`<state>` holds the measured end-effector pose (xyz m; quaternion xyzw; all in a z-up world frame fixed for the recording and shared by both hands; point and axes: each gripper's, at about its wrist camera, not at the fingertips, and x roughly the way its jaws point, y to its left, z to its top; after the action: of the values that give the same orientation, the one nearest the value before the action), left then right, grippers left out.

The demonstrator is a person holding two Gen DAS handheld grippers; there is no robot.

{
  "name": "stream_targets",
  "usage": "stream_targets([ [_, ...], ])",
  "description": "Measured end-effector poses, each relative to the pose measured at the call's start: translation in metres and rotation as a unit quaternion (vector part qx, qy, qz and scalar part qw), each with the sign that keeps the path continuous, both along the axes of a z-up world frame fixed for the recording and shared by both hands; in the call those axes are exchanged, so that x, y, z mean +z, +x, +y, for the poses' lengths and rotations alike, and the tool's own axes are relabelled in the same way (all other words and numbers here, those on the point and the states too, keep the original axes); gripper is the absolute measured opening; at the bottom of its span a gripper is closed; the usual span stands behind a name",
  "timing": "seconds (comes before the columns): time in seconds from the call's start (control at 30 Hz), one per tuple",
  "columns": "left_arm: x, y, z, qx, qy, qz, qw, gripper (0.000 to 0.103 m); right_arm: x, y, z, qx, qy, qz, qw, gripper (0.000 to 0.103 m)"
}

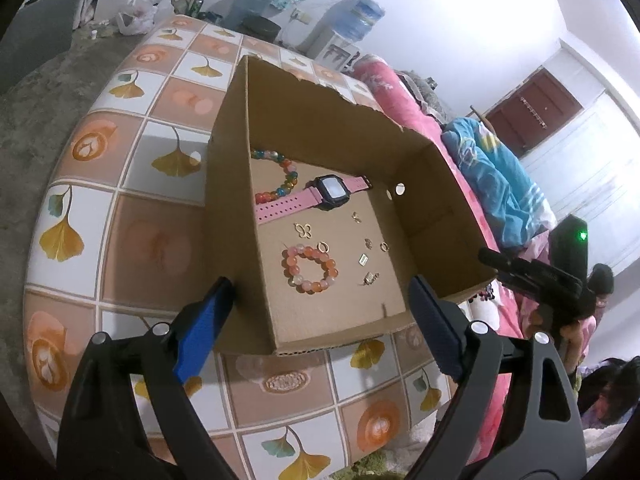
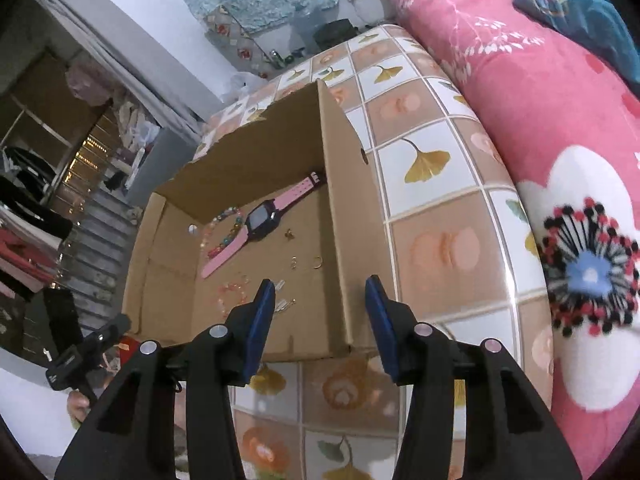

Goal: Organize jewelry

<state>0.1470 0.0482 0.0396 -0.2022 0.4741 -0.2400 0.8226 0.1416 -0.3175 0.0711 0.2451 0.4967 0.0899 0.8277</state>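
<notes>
- Left tongs gape wide with nothing in them, poised over the near edge of the cardboard box.
- Right tongs stand half open, empty, beside the box wall.
- Just ahead of the left tongs lies the orange bead bracelet; beyond it the pink watch.
- Judgement: descend straight, straddle one piece, and avoid sweeping the small earrings.

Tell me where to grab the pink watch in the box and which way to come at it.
Grip the watch by its dark case, from straight above, fingers closing across the case's two free sides, not along the strap. It lies flat on the box floor, the walls block a sideways approach, and the thin strap offers little to pinch. One strap end lies by the multicoloured bead bracelet, so lift gently.
</notes>
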Motion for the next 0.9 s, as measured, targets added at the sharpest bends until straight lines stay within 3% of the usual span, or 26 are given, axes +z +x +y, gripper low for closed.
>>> stream_targets([
  [0.37, 0.000, -0.032, -0.004, -0.011, 0.023, -0.008, 0.9996, 0.084, -0.004, -0.064, -0.006, -0.025, 0.020, -0.026, 0.999, 0.047],
  [0.67, 0.001, -0.058, -0.009, -0.004, 0.043, -0.050, 0.9978, 0.084, -0.007, -0.079, -0.007, -0.035, 0.010, -0.048, 0.998, 0.047],
  [0.9, 0.023, -0.099, 0.001, 0.056, 0.093, -0.107, 0.9883, 0.090, 0.014, -0.129, -0.005, -0.066, -0.081, -0.116, 0.988, 0.073],
])
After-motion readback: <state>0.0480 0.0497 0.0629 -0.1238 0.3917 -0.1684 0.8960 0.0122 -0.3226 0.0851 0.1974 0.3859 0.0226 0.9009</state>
